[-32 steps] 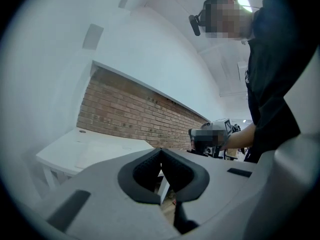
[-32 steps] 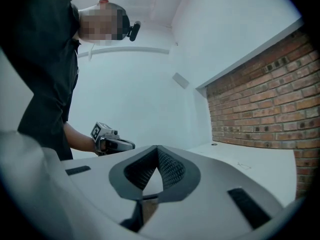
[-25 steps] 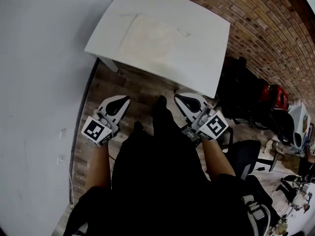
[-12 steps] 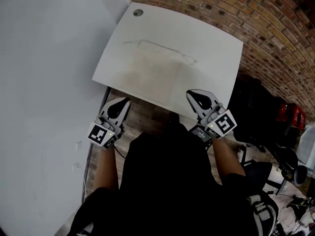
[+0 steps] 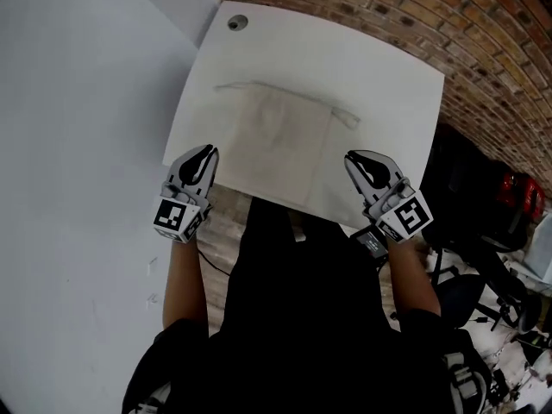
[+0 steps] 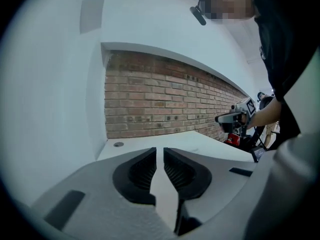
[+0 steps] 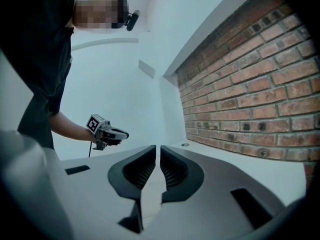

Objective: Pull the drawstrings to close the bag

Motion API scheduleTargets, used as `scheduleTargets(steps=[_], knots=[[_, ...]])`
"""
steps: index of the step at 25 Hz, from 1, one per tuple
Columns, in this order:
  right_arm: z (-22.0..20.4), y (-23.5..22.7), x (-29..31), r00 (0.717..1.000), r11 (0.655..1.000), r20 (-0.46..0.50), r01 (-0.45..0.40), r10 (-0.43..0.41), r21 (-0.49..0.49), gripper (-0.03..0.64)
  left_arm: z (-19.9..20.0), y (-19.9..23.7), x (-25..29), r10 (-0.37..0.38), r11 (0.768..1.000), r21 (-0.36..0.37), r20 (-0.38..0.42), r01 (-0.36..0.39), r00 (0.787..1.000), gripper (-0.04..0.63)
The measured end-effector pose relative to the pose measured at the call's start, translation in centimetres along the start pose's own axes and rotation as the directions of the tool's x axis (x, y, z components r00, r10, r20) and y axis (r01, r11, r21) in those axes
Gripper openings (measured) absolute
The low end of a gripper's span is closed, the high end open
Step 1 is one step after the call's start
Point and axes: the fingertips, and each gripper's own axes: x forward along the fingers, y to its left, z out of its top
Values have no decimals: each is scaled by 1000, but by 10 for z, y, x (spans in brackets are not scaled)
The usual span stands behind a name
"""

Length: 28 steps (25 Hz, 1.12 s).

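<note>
The bag [image 5: 276, 141] lies flat on the white table [image 5: 388, 67], midway between its left and right edges. Its bottom reaches nearly to the near edge and its mouth faces the far edge. It is so pale against the tabletop that its outline is faint. The drawstring [image 5: 347, 116] shows only as a thin line along the mouth, trailing off to either side. I cannot tell how far the mouth is gathered.

The left gripper [image 5: 204, 153] hangs by the table's near left corner and the right gripper [image 5: 355, 158] over the near edge towards the right corner. Each is near one side of the bag and neither touches it. From above I cannot judge how high they are off the surface.

Seen along its own jaws, the left gripper [image 6: 159, 154] has a slim gap with nothing in it. The right gripper [image 7: 158, 151] looks the same. Both pairs of jaws have just been opening.

Neither gripper view picks out the bag, only bare tabletop and the round cable hole [image 5: 237, 22] in the far left corner. The person's dark clothing hides part of the near edge and the floor below it. The brick wall [image 5: 483, 24] runs behind the table and the white wall [image 5: 78, 102] along its left. The clutter off to the right is too dark and cut off to name.
</note>
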Motion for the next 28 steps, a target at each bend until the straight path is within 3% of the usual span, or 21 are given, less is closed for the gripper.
scheduleTargets(steps=[9,12,16,21,24,28], knots=[[-16,-29,54,978,985,-126,173,-169,25,25,-44,118,83,-109,992,53,-138,117,984,125],[-25,-32,65,965,975,-159,219,-210,44,26,-69,132,111,-184,975,82,-212,205,960,169],[-36,-32,81,953,967,-195,247,-232,56,26,-87,139,141,-272,936,154,-259,317,927,171],[-46,-33,89,936,955,-225,290,-269,64,28,-110,143,164,-355,901,136,-316,412,880,160],[-52,-33,94,931,951,-238,300,-276,73,28,-124,142,168,-386,875,142,-371,462,845,160],[-53,-33,105,934,949,-226,303,-277,90,28,-136,147,172,-372,864,166,-427,476,824,153]])
